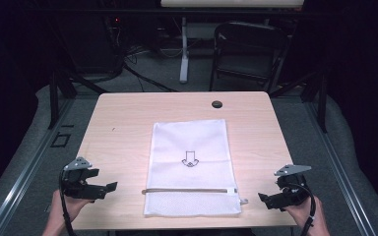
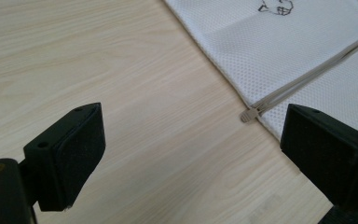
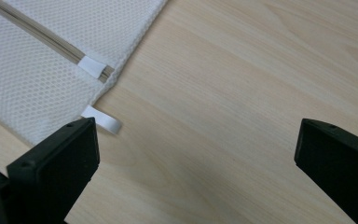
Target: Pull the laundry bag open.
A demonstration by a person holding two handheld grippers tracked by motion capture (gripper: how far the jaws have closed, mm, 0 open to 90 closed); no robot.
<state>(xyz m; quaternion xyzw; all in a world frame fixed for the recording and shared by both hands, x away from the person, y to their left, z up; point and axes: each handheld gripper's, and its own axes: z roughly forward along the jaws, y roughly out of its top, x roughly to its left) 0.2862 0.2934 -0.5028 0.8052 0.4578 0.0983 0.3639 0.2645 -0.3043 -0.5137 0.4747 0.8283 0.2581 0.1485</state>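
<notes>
Seen from above, a white mesh laundry bag (image 1: 191, 164) lies flat near the middle of a pale wooden table (image 1: 123, 128), its long side running away from the person, a small black arrow-like mark (image 1: 189, 158) printed at its centre. A grey zip (image 1: 187, 190) crosses the bag close to its near end. The left gripper (image 1: 109, 188) is held low over the table's near left corner, well apart from the bag's left edge; the right gripper (image 1: 263, 198) sits at the near right, a little off the bag's corner. Both point inward toward the bag, and neither touches it. A small dark round cap (image 1: 217, 103) sits near the table's far edge, and a dark chair (image 1: 246, 49) stands on the floor beyond.

From the left gripper, the two black jaws stand wide apart with bare wood between them. The zip's grey end tab (image 2: 248, 115) lies on the table at the bag's edge, closer to the right-hand jaw.

From the right gripper, the jaws are likewise spread wide over bare tabletop, holding nothing. The bag's corner lies at the upper left, a white fabric tag (image 3: 101, 119) poking out beside the left-hand jaw.
</notes>
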